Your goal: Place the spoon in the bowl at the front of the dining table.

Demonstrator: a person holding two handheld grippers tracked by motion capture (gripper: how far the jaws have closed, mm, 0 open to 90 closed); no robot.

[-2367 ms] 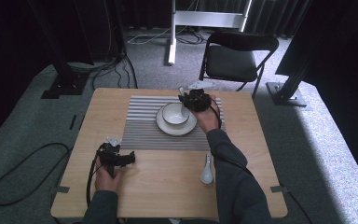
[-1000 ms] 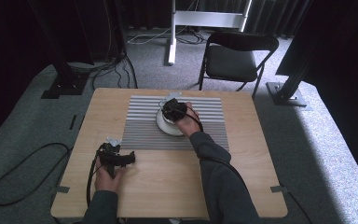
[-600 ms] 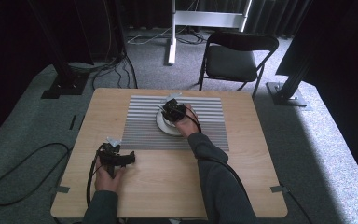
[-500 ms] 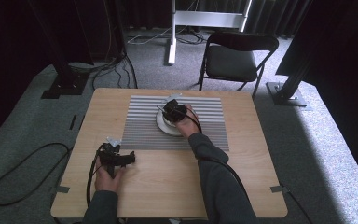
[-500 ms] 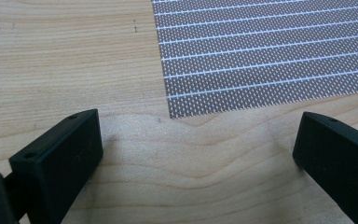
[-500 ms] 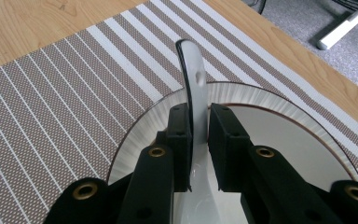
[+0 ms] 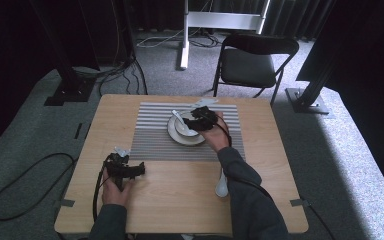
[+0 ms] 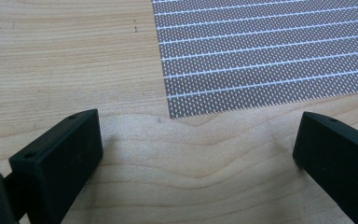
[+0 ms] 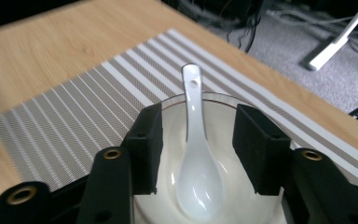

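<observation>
Jaws of the right gripper (image 9: 196,154) have just been opening and are now standing apart on either side of the white spoon (image 9: 196,158), with clear gaps at both pads; nothing is being held. Going from largest to smallest: the surface (image 7: 130,210) is carrying a striped placemat (image 7: 155,137) toward its far edge, a white bowl (image 7: 176,134) is sitting on the placemat near its middle, and the spoon is lying inside the bowl, scoop down in the basin and handle resting over the far rim. Its long axis is running straight ahead between the jaws, pointing away from the right gripper, so a straight pull-back should clear it without contact. A second white spoon (image 7: 222,184) is lying near the right forearm, toward the near edge. The right hand (image 7: 215,132) is reaching over the bowl, gripper tilted down. The left gripper (image 8: 193,154) is resting near the placemat's near left corner, jaws wide and empty.
</observation>
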